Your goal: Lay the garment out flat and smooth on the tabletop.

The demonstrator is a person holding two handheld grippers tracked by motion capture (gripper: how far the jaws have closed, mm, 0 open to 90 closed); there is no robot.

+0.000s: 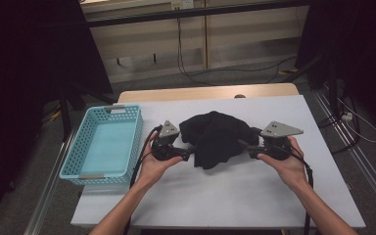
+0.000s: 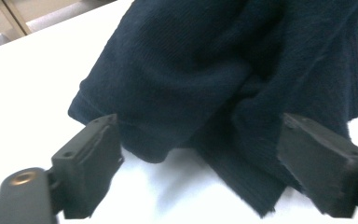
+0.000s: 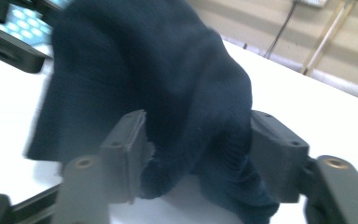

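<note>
A dark navy knitted garment (image 1: 216,136) lies crumpled in the middle of the white table (image 1: 225,196). My left gripper (image 1: 190,153) is at its left edge, held in a hand. In the left gripper view its jaws stand wide apart, and the garment's hem (image 2: 205,93) lies just ahead of and partly between them, so the left gripper (image 2: 200,163) is open. My right gripper (image 1: 245,146) is at the garment's right edge. In the right gripper view, a thick fold (image 3: 196,140) sits between the parted jaws of this gripper (image 3: 198,156) and touches both pads.
A light blue plastic basket (image 1: 78,147) stands empty at the table's left edge, close to my left hand. Bare white table stretches in front of and to the right of the garment. Cables run across the floor beyond the far edge.
</note>
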